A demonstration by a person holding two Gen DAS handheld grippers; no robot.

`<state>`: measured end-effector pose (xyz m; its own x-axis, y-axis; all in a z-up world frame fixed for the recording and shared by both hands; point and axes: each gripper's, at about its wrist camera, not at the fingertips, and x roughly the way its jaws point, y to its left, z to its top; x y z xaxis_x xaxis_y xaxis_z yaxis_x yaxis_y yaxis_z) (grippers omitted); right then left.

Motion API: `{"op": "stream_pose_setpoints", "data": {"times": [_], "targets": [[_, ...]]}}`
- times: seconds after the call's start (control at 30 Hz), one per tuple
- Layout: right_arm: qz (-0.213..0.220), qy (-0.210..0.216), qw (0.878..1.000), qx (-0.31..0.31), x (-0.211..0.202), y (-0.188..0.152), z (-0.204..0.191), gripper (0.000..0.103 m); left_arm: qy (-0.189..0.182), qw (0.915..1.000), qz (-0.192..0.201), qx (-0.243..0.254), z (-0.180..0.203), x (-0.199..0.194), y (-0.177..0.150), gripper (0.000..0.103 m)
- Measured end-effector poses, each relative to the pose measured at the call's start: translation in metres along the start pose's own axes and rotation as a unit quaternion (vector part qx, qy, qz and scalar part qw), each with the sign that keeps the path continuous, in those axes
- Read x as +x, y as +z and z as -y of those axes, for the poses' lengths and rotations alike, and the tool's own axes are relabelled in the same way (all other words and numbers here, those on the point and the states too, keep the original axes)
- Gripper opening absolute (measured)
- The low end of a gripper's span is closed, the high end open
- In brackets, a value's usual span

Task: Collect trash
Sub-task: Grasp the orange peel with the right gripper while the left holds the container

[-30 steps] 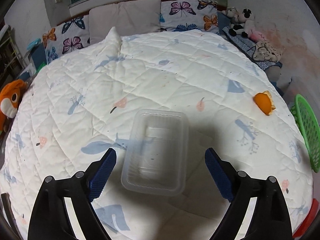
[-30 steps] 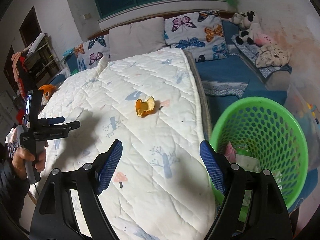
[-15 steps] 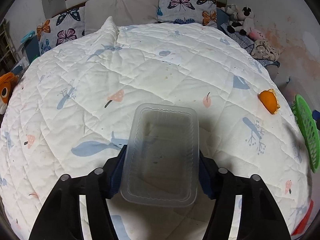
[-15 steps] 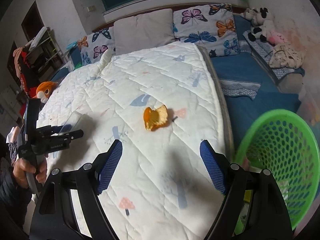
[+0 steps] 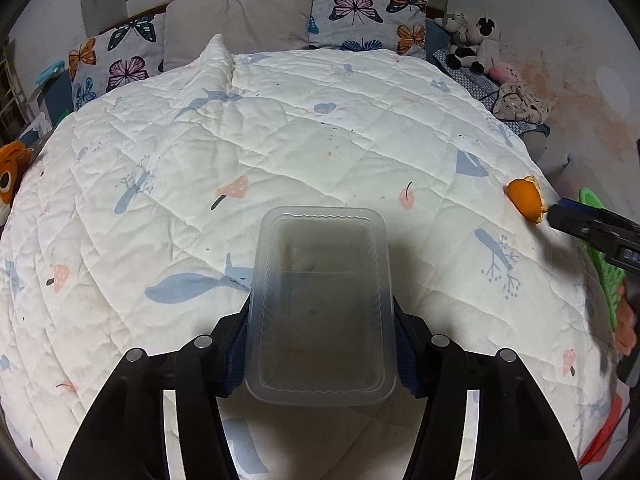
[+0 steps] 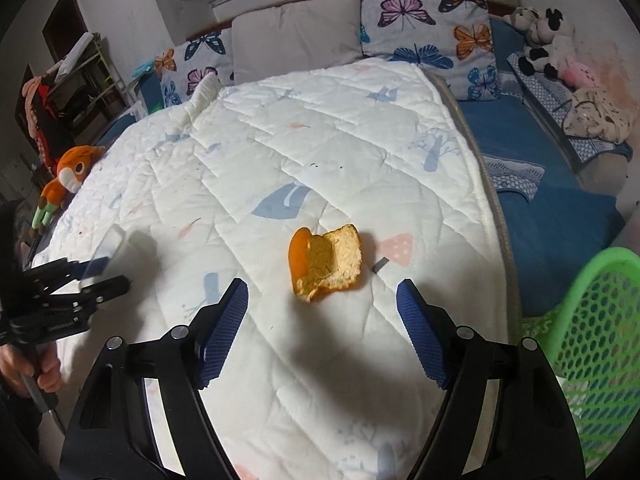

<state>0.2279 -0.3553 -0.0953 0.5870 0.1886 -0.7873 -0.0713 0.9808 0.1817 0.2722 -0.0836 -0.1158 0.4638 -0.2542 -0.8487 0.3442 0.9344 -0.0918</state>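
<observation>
A clear plastic food container (image 5: 320, 308), rectangular with rounded corners and a ribbed rim, sits level with its open side up, clamped across its short sides between the blue pads of the left tool (image 5: 320, 344). Its base is cloudy with smears. At about 2 o'clock from it, an orange peel (image 6: 326, 262) lies on the white quilt (image 6: 320, 160) near the bed's edge, curled, pale pith facing up. A green mesh basket (image 6: 592, 340) stands beside the bed at 3 o'clock.
</observation>
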Motion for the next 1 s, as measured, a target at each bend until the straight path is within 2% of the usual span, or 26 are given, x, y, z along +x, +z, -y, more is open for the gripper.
{"op": "stream_pose_setpoints", "data": {"times": [0.13,0.3,0.5,0.6,1.0], "targets": [[-0.009,-0.002,1.000,0.003,0.013,0.004,0.001,0.071,-0.002,1.0000,-0.001,-0.002,0.000,0.000,0.000,0.057],[-0.016,-0.014,1.000,-0.003,0.025,0.004,0.000,0.061,-0.009,1.0000,0.000,-0.001,0.000,-0.004,-0.001,0.057],[-0.011,-0.019,1.000,-0.006,0.020,0.004,0.000,0.044,-0.013,0.9999,0.004,0.002,0.005,-0.009,0.000,0.057],[-0.007,-0.018,1.000,-0.007,0.013,0.001,-0.001,0.040,-0.017,0.9998,0.008,0.005,0.009,-0.013,0.001,0.057],[0.016,-0.020,1.000,-0.006,-0.034,-0.023,0.001,0.038,-0.042,0.9985,0.024,0.026,0.041,-0.034,0.000,0.057]]}}
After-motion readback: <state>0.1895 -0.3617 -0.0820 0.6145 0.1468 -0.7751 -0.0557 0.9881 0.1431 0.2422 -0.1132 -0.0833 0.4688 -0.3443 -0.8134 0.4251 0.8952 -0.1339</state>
